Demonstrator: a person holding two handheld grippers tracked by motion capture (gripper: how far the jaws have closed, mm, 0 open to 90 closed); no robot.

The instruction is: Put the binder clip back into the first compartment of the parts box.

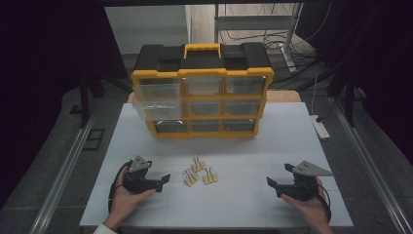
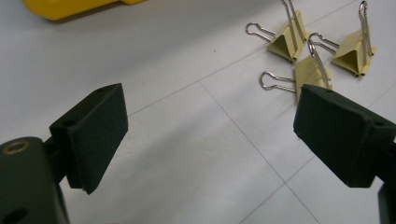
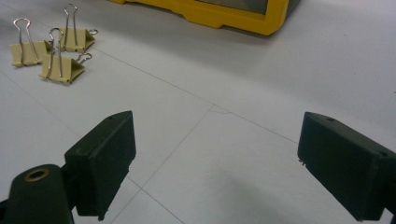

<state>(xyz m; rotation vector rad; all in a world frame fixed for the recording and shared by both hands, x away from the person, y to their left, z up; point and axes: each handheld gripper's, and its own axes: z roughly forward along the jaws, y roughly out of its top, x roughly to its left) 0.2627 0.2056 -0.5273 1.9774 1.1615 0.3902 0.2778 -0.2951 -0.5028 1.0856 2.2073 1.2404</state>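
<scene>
Three yellow binder clips point(image 1: 198, 172) lie bunched together on the white surface point(image 1: 243, 146), about midway between the two grippers and in front of the yellow drawer organiser point(image 1: 202, 95); the left gripper point(image 1: 164, 179) rests low in the person's hand, its jaws apart with nothing between them; the right gripper point(image 1: 271, 183) sits well apart from the clips, its jaws likewise spread over bare surface.

no readable text, no labels, brands, numbers or signs legible on anything in view
</scene>
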